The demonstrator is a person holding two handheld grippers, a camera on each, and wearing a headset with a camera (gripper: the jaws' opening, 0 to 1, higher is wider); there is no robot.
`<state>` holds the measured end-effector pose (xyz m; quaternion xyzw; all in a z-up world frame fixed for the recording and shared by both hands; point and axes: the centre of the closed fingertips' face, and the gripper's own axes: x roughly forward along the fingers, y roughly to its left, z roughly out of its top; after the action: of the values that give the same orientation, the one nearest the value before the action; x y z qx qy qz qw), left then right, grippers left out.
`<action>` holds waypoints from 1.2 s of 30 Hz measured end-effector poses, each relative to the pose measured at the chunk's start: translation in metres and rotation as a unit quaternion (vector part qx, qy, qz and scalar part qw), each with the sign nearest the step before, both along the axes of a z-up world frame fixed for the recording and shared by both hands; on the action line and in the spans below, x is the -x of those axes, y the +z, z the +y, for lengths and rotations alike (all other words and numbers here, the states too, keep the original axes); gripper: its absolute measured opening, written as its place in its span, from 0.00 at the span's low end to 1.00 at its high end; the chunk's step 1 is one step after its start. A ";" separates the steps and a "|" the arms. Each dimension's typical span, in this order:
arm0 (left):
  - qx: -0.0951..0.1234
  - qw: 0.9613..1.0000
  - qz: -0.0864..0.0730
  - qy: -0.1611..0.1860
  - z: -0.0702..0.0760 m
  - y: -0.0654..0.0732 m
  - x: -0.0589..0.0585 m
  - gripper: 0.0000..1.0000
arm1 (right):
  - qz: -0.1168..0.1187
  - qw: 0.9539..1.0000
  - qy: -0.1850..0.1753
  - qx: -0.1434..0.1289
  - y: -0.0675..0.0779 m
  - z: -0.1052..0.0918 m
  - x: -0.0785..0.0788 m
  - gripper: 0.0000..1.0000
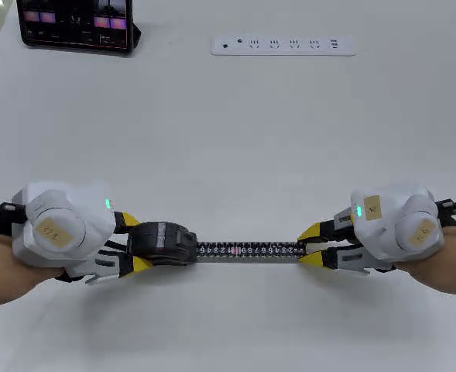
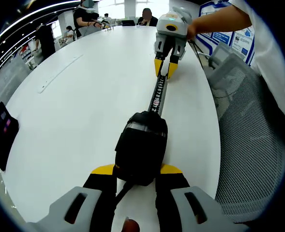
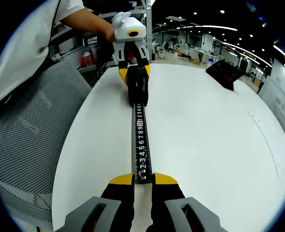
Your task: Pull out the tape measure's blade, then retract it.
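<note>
White bench [image 1: 228, 116] | left hand-held gripper [image 1: 135, 242] pinches case [image 1: 164, 242] | right hand-held gripper [image 1: 307, 246] pinches blade [image 1: 247, 250] tip | step: pull-out, likely | next: guide tip left, slowly, to retract

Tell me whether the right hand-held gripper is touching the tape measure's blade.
Touching. In the right gripper view, the right hand-held gripper pinches the end of the blade between its yellow tips, no gap.

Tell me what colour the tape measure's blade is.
The blade is black with white numerals and one red mark, clearest in the right gripper view.
</note>
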<state>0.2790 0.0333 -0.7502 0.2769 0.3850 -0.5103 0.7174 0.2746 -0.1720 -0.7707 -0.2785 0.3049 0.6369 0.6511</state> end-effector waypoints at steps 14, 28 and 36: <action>-0.002 1.000 0.001 -0.002 0.000 0.000 0.000 0.25 | -0.004 1.000 -0.002 0.020 -0.001 -0.022 0.001 0.08; -0.002 1.000 0.002 -0.001 0.000 0.000 0.000 0.25 | -0.009 0.999 -0.002 0.045 -0.001 -0.046 -0.001 0.08; -0.003 1.000 0.001 -0.001 0.000 0.000 0.000 0.25 | -0.006 0.999 -0.006 0.053 -0.002 -0.055 -0.001 0.08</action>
<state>0.2793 0.0330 -0.7500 0.2790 0.3869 -0.5099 0.7158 0.2752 -0.2266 -0.7723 -0.3147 0.3360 0.6141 0.6411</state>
